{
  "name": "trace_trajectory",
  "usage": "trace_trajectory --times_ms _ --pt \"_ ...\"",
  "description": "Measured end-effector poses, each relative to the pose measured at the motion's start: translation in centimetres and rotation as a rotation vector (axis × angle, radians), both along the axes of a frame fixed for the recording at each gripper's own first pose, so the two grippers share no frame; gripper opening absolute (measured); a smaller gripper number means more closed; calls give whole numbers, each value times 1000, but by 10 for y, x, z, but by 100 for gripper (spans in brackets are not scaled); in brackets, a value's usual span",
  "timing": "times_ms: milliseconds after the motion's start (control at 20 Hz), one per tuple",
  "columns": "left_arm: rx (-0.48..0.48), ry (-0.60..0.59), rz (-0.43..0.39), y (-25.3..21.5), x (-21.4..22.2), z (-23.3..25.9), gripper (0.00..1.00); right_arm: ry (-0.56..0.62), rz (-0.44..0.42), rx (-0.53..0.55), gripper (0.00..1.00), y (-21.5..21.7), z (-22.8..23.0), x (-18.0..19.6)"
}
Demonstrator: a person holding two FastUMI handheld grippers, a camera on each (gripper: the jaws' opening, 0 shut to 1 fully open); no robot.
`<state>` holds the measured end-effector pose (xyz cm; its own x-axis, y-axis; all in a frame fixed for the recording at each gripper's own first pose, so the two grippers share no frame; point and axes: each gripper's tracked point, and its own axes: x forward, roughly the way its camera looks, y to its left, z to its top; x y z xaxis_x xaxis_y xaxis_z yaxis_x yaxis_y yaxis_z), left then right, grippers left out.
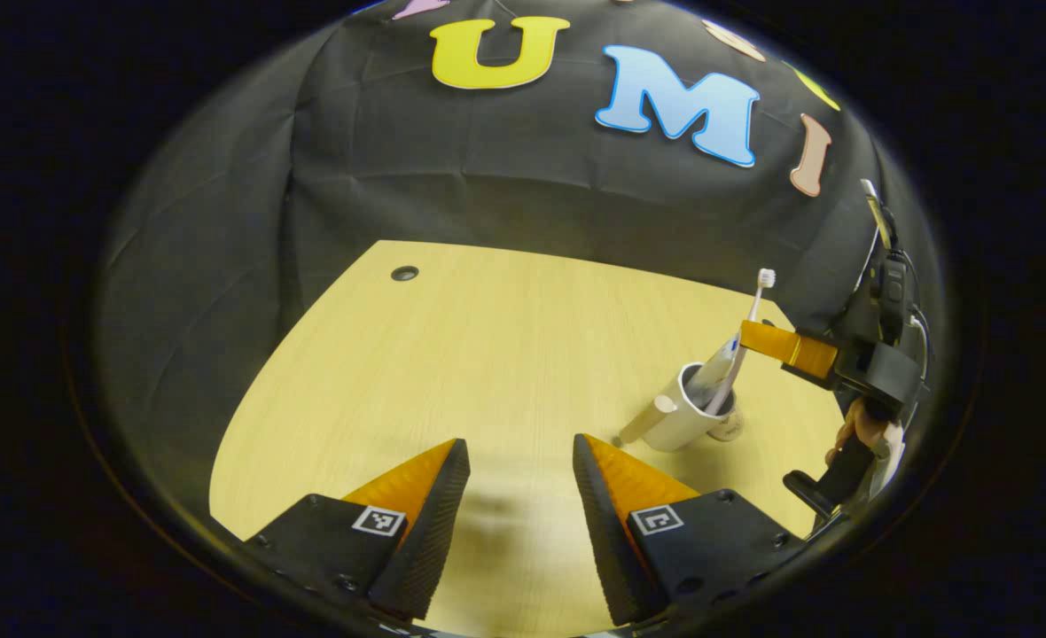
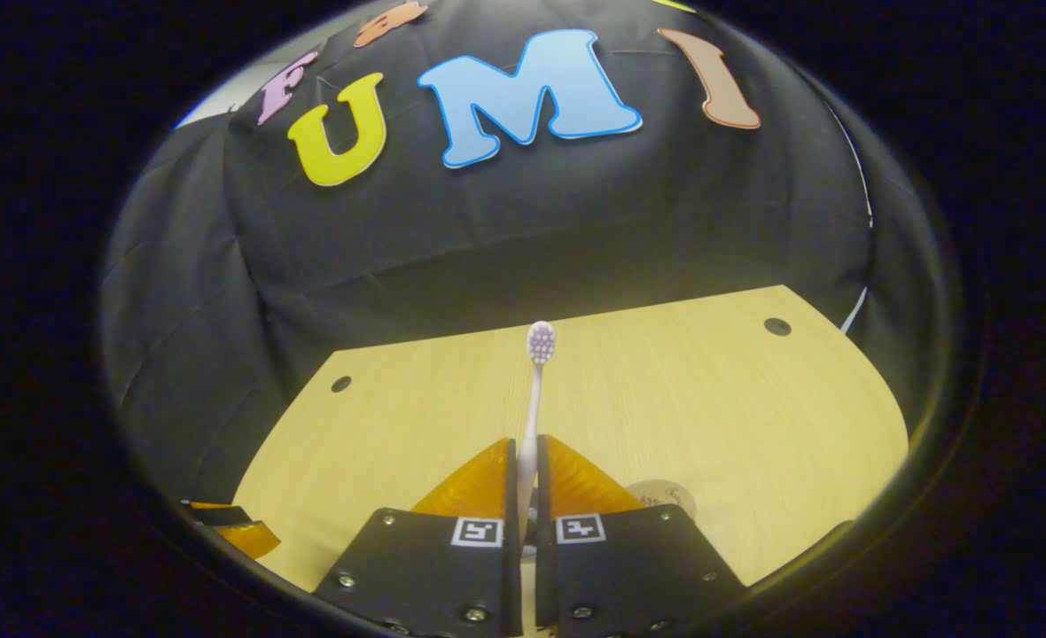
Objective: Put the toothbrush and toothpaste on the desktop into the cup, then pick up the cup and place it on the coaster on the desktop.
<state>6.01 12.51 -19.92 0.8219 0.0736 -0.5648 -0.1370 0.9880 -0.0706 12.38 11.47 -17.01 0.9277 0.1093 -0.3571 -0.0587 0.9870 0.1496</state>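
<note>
A white cup [image 1: 678, 416] stands on the wooden table at the right of the left gripper view, with the toothpaste tube [image 1: 720, 361] leaning inside it. The toothbrush [image 1: 747, 341] stands head up, its lower end inside the cup. My right gripper [image 1: 751, 336] is shut on its shaft above the rim. In the right gripper view the toothbrush [image 2: 536, 390] rises straight from between the shut fingers of my right gripper [image 2: 527, 454]. A round coaster [image 2: 662, 498] lies just right of them; the coaster [image 1: 729, 429] also peeks out behind the cup. My left gripper [image 1: 520, 474] hovers open, left of the cup.
The table [image 1: 452, 354] has a curved front edge and a cable hole [image 1: 404, 273] at its far left, with another hole [image 2: 777, 326] at far right. Black cloth walls close the back and sides. A hand [image 1: 851, 430] holds the right gripper.
</note>
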Motion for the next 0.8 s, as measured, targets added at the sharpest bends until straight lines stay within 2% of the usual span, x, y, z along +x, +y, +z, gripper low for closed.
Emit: trace_trajectory --times_ms 50,250,350,400,450,500,600,800 --pt "-5 1 -1 -1 -1 -1 77 -2 2 -7 8 0 0 -4" --pt "-17 3 -8 -7 -1 -2 74 22 21 -22 10 1 -8 -13" --pt "-16 2 -18 -11 -2 -3 82 32 21 -31 10 -1 -14 -20" --pt "-18 2 -23 -15 -4 -3 74 38 23 -35 10 -2 -17 -24" --pt "-18 2 -28 -21 -3 -4 78 43 26 -35 10 -3 -19 -26" --pt "-17 1 -33 -24 -3 -4 73 48 27 -34 10 -4 -21 -28" --pt "-16 -1 -44 -29 -2 -4 74 54 25 -37 10 -5 -23 -32" --pt "-4 -13 -111 -47 9 0 78 66 26 -43 10 -10 -27 -39"
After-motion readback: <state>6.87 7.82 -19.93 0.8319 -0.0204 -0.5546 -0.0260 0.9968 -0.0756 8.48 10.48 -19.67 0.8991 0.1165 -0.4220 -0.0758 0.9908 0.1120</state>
